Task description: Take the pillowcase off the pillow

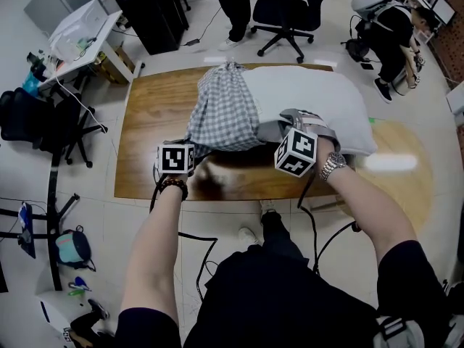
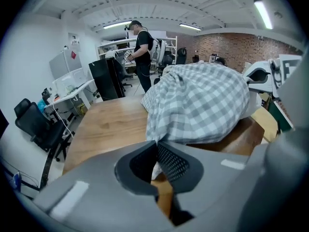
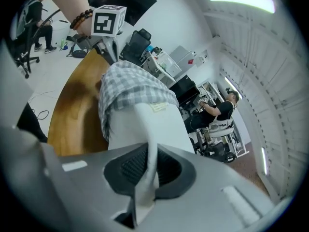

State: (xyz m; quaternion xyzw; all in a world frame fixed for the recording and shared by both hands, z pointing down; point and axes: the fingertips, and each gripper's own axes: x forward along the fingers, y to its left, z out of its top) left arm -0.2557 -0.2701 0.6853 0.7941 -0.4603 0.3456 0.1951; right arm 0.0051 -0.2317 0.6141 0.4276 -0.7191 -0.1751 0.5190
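Observation:
A white pillow (image 1: 312, 93) lies across a wooden table (image 1: 148, 129). A grey-and-white checked pillowcase (image 1: 225, 111) is bunched over its left end. My left gripper (image 1: 194, 153) sits at the case's near lower corner. In the left gripper view, it (image 2: 155, 145) is shut on a thin edge of the checked pillowcase (image 2: 203, 100). My right gripper (image 1: 286, 125) rests on the pillow's near side just right of the case. In the right gripper view, it (image 3: 150, 153) is shut on a fold of the white pillow (image 3: 154, 124), with the checked case (image 3: 128, 83) beyond it.
The table's near edge (image 1: 239, 194) is right in front of the person holding the grippers. Office chairs (image 1: 286, 13) and a standing person (image 1: 232, 6) are behind the table. A black chair (image 1: 43, 122) and a cluttered desk (image 1: 80, 35) stand to the left. Cables (image 1: 196, 245) run across the floor.

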